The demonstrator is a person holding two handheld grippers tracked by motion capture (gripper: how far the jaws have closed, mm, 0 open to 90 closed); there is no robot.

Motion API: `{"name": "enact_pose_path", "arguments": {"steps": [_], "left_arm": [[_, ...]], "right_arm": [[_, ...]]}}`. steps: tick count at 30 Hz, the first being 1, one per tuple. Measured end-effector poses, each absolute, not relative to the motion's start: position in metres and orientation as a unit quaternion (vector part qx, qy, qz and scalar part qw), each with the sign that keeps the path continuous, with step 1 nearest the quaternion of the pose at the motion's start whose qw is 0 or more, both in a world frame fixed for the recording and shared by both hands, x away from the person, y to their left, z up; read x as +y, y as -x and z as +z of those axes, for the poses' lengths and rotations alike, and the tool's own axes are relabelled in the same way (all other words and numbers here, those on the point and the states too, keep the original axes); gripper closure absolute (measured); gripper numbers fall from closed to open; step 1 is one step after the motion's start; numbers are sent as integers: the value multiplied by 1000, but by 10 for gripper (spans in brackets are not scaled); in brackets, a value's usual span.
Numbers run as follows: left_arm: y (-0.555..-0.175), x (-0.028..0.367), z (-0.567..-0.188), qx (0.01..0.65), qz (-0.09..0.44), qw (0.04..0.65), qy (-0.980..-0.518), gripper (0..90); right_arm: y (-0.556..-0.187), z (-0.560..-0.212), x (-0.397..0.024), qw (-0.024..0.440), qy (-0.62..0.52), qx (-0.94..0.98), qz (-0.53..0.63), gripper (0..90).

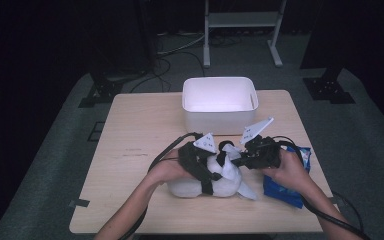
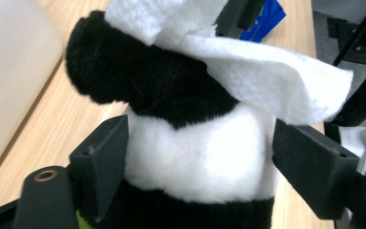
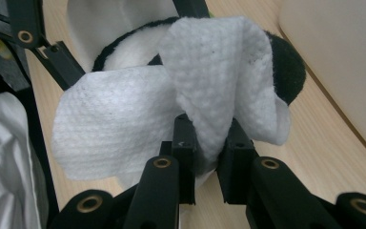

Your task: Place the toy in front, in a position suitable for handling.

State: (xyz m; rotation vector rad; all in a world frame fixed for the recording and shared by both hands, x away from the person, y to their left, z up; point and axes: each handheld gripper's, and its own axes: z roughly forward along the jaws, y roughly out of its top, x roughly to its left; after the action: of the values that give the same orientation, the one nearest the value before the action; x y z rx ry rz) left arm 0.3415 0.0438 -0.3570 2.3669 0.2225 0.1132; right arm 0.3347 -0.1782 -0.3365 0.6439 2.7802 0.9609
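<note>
A black-and-white plush panda point(image 1: 215, 182) lies on the table near the front edge. My left gripper point(image 1: 215, 162) reaches over it from the left. In the left gripper view its jaws point(image 2: 200, 143) stand wide on either side of the panda's white body point(image 2: 195, 157), at most brushing the fur without squeezing it. My right gripper point(image 1: 236, 155) comes in from the right and is shut on a white wipe point(image 3: 114, 124), pinched between its fingertips point(image 3: 209, 138). The wipe point(image 2: 267, 81) drapes over the panda's black ear point(image 3: 290, 67).
A white bin point(image 1: 215, 120) stands just behind the hands at mid-table, with its wall point(image 3: 343, 62) close to the panda. A blue packet point(image 1: 285, 192) lies under the right hand. More white sheet material point(image 1: 247, 192) lies beside the panda. Bare wood point(image 1: 135, 150) stretches to the left.
</note>
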Motion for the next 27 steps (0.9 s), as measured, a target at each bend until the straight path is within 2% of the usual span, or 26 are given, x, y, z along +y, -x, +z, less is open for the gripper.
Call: {"name": "enact_pose_path", "arguments": {"steps": [8, 21, 27], "left_arm": [[-340, 72, -360, 101, 65, 354, -927, 212], [-342, 72, -370, 105, 54, 359, -926, 216], [-341, 78, -366, 111, 58, 370, -921, 194]], "right_arm": [[-335, -334, -179, 64, -217, 922, 313, 782], [-341, -322, -133, 72, -170, 937, 296, 778], [-344, -328, -131, 63, -170, 941, 285, 779]]}}
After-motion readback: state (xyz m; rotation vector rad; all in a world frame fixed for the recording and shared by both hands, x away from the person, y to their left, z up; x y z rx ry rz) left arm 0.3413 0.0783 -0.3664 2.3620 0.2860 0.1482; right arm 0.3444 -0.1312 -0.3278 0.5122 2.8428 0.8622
